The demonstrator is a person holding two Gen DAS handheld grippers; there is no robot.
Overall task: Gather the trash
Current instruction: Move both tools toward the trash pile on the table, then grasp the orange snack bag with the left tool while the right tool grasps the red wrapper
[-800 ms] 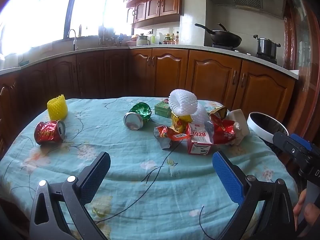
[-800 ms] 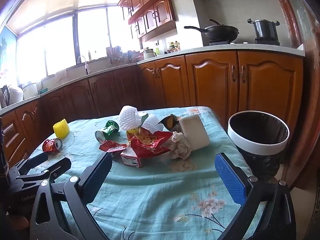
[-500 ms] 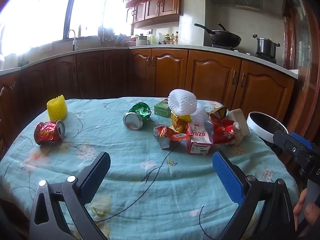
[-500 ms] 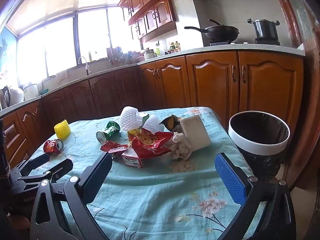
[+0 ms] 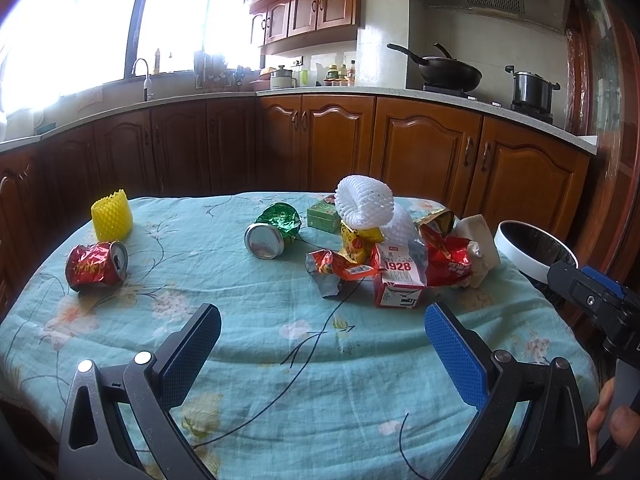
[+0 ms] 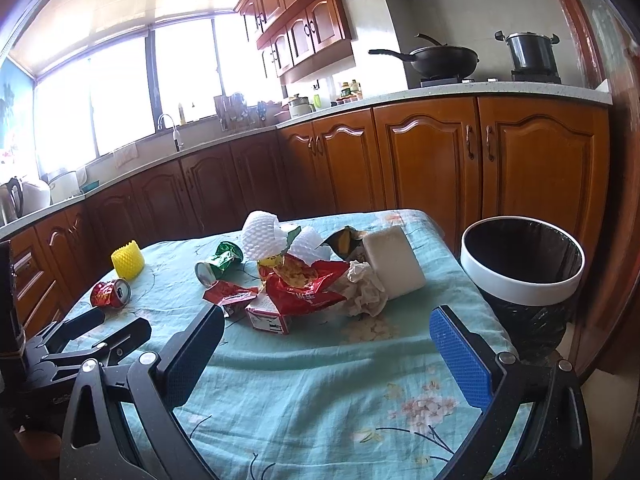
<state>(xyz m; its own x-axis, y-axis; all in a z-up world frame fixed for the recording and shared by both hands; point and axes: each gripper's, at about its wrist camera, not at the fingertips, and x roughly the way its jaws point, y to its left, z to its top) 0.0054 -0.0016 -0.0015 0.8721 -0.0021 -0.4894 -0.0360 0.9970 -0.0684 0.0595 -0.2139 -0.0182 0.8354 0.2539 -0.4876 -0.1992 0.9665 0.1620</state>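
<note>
A pile of trash lies on the table with the teal flowered cloth: a red-and-white carton, red snack bags, white foam netting and a white block. A crushed green can, a crushed red can and yellow foam netting lie to the left. My left gripper hovers open over the near cloth, empty. My right gripper is open and empty too, short of the pile. A black bin with a white rim stands beside the table's right edge.
Wooden kitchen cabinets run behind the table, with a wok and a pot on the stove. A small green box sits behind the pile. A person's fingers show at the lower right of the left wrist view.
</note>
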